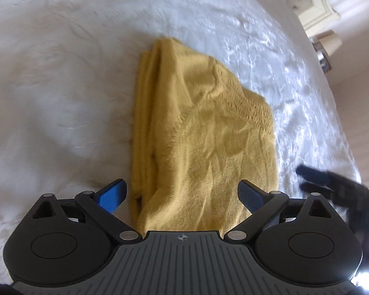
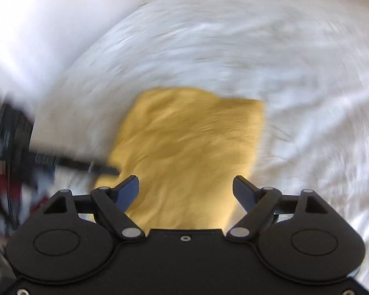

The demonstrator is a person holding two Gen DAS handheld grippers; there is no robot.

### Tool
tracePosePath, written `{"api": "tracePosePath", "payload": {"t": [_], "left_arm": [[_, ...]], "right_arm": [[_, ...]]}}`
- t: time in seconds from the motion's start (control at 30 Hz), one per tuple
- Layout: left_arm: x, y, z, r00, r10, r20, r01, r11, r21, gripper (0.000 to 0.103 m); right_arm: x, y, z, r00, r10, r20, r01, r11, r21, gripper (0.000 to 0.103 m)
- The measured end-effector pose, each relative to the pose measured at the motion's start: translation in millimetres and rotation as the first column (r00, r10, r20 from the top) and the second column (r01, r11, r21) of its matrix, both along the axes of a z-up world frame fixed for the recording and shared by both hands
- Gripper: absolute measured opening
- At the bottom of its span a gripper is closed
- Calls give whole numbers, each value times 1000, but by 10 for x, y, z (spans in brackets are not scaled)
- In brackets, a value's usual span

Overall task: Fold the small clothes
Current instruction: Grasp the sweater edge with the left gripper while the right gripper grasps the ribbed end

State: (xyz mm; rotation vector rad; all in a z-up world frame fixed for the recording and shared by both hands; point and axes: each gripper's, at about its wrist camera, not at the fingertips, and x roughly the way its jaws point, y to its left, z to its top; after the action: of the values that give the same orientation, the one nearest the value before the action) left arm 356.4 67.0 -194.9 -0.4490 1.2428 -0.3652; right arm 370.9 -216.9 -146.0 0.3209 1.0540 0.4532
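A mustard-yellow knitted garment point(image 1: 199, 132) lies folded into a narrow rectangle on a white bedspread point(image 1: 61, 86). My left gripper point(image 1: 182, 191) is open and empty, its blue-padded fingers spread over the garment's near end. My right gripper point(image 2: 185, 189) is open and empty, just above the near edge of the same garment point(image 2: 189, 147); this view is blurred. The right gripper's fingers point(image 1: 315, 179) show at the right edge of the left wrist view. The left gripper's fingers point(image 2: 86, 166) show at the left of the right wrist view, beside the garment's left edge.
The white bedspread point(image 2: 295, 86) surrounds the garment on all sides. A cream carved headboard point(image 1: 319, 5) and a lamp point(image 1: 329, 44) stand beyond the bed at the upper right. A white pillow or wall point(image 2: 37, 36) fills the upper left.
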Motion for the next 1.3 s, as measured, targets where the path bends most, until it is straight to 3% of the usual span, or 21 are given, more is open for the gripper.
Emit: {"api": "tracePosePath", "payload": {"t": [0.1, 0.27, 0.4, 0.47, 0.57, 0.6, 0.63, 0.7, 0.73, 0.77, 1.03, 1.3], "left_arm": [[33, -62, -90, 1000, -22, -11, 22, 1000, 3, 99], [126, -107, -224, 1000, -21, -15, 20, 999, -30, 103], [212, -85, -258, 1000, -21, 5, 21, 998, -65, 103], [236, -70, -272, 1000, -21, 10, 22, 996, -86, 102], [229, -24, -269, 1000, 13, -19, -15, 992, -129, 101], [223, -5, -279, 999, 33, -42, -39, 987, -158, 100], [210, 11, -287, 997, 45, -62, -55, 982, -179, 92], [175, 25, -275, 995, 58, -78, -71, 983, -172, 68], [150, 23, -257, 996, 57, -69, -67, 986, -151, 41], [124, 17, -239, 997, 48, -61, -56, 990, -132, 26], [-77, -242, 220, 999, -21, 50, 29, 985, -168, 24], [-597, -822, 589, 980, -157, 119, 179, 964, -197, 24]], "right_arm": [[268, -169, -232, 994, -75, -77, 83, 991, 101, 85], [594, -181, -704, 976, -60, -208, 109, 966, 236, 86], [688, -102, -829, 975, -61, -212, 135, 925, 356, 103], [754, -21, -833, 974, -59, -217, 141, 912, 384, 103], [813, 111, -789, 979, -26, -203, 99, 928, 358, 100], [824, 154, -775, 980, -21, -200, 89, 937, 337, 86], [815, 175, -758, 981, -23, -195, 84, 948, 307, 68], [765, 167, -704, 982, -29, -189, 79, 961, 264, 51], [746, 179, -662, 984, -31, -174, 73, 968, 240, 49], [717, 189, -600, 987, -33, -155, 66, 975, 213, 48], [255, 228, 96, 1000, -25, 2, 25, 992, 122, 39], [-488, -226, 504, 993, -116, 15, 113, 984, 138, 38]]}}
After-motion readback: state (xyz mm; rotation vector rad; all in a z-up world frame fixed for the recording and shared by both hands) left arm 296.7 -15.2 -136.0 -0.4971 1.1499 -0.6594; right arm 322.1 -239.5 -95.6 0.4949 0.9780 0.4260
